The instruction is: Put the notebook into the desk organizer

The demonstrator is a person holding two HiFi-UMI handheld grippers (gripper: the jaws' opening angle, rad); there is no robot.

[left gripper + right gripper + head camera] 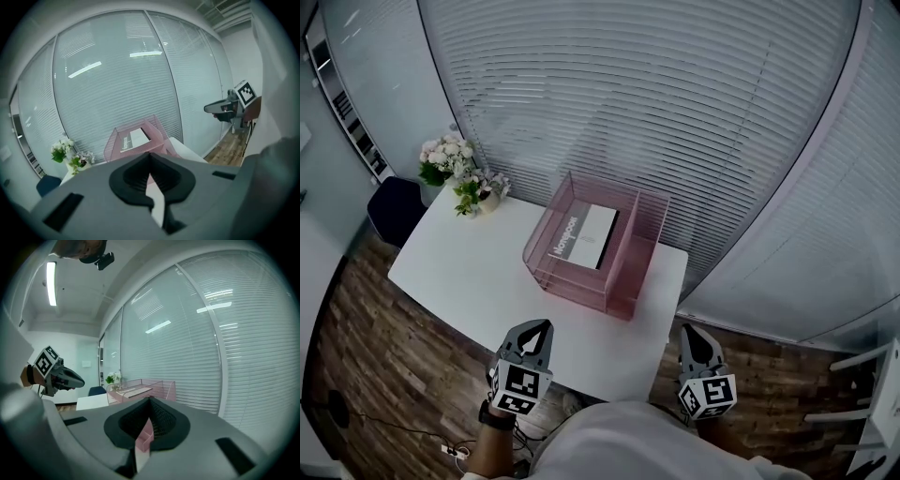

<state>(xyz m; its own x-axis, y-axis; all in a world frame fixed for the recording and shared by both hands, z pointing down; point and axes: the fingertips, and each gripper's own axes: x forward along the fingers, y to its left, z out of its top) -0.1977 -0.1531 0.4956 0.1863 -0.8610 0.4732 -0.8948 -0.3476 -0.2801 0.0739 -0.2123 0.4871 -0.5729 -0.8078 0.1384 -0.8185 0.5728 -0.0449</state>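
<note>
A pink see-through desk organizer [623, 281] stands on the white table [469, 272], toward its far right. A notebook [586, 234] with a dark and white cover lies flat in the organizer's top level. My left gripper [544, 325] hovers over the table's near edge, shut and empty, well short of the organizer. Off the table's near right corner, my right gripper [690, 330] is held over the floor, also shut with nothing in it. From the left gripper view the notebook [133, 139] shows just past the closed jaw tips [150, 154]. The right gripper view shows the organizer [161, 386] far ahead.
Two small flower pots [450, 161] [480, 189] stand at the table's far left corner, with a dark chair [394, 208] beside them. A glass wall with blinds [656, 103] runs right behind the table. Wooden floor [366, 328] surrounds it.
</note>
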